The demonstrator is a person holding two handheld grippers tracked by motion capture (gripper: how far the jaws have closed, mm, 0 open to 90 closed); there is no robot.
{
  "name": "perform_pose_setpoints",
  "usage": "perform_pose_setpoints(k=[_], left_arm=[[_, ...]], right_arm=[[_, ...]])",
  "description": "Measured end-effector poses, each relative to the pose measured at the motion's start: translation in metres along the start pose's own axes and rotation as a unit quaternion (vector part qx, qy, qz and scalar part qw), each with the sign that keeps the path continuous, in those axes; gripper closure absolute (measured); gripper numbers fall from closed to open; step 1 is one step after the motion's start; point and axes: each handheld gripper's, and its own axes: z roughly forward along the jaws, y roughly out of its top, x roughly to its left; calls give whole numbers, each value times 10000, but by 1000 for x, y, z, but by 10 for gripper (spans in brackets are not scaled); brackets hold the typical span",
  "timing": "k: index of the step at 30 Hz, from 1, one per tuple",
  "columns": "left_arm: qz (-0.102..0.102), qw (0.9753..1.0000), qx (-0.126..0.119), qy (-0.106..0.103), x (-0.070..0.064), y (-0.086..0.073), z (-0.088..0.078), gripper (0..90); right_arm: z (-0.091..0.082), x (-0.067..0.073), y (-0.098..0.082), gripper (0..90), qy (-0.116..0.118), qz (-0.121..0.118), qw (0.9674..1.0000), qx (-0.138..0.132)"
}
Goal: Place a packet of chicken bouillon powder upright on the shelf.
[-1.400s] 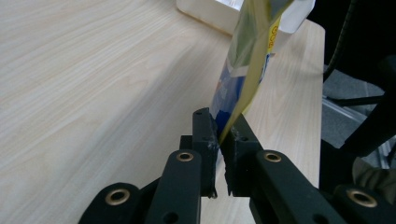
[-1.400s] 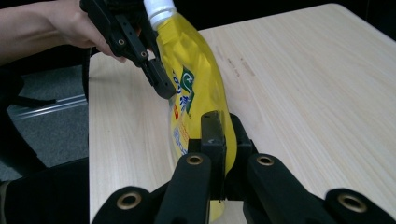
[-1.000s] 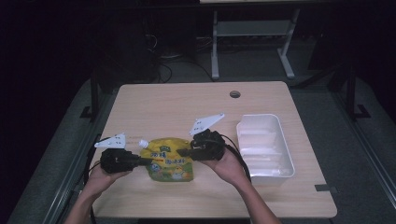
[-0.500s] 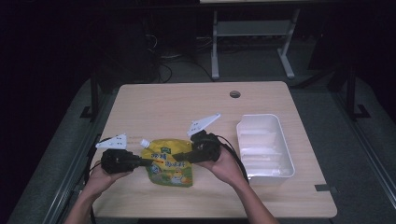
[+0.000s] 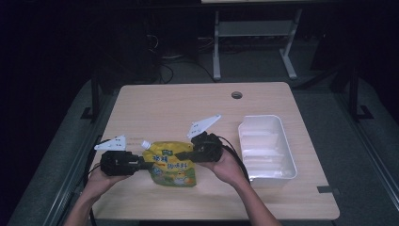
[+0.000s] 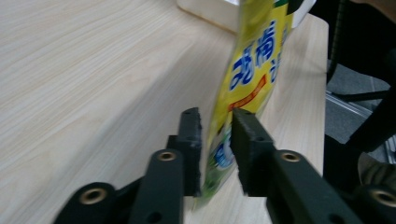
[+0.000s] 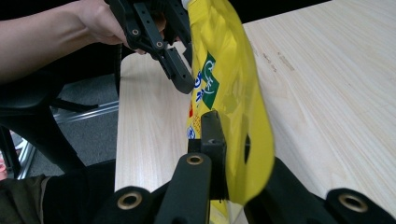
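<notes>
A yellow spouted pouch [image 5: 171,164] with a white cap lies near the table's front edge, between both grippers. My left gripper [image 5: 147,165] reaches in from the pouch's left side. In the left gripper view its jaws [image 6: 217,121] have just been opening and stand a little apart, with the pouch [image 6: 254,60] between them and not pinched. My right gripper [image 5: 181,155] comes from the right. Its jaws have just been closing, and in the right gripper view the gripper [image 7: 233,135] is shut on the pouch's [image 7: 229,84] edge.
A white rectangular tray [image 5: 266,141] sits to the right of the pouch, near the table's right edge. The wooden table [image 5: 188,108] has a round cable hole [image 5: 236,95] at the back. Dark floor and a metal stand lie beyond it.
In the high view nothing has clearly moved. Both hands stay at the pouch's two sides and the pouch keeps its place.
</notes>
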Motion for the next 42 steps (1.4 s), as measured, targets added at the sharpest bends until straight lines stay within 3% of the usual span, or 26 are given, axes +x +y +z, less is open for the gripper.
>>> perform_pose_setpoints(k=[8,18,28,33,42], left_arm=[[-50,9999,-26,144,-4,-4,1,575],[-101,9990,-102,414,-9,-15,4,492],[-83,9986,44,513,-11,-25,9,449],[1,9979,245,599,-12,-31,10,411],[-11,9973,291,674,-10,-38,10,361]], right_arm=[[-11,-1,7,894,-49,-142,9998,86],[-28,-6,14,894,-205,-168,9995,155],[-46,-14,17,893,-310,-97,9994,122],[-57,-17,19,892,-359,-114,9993,32],[-73,-20,22,891,-405,-149,9991,-10]])
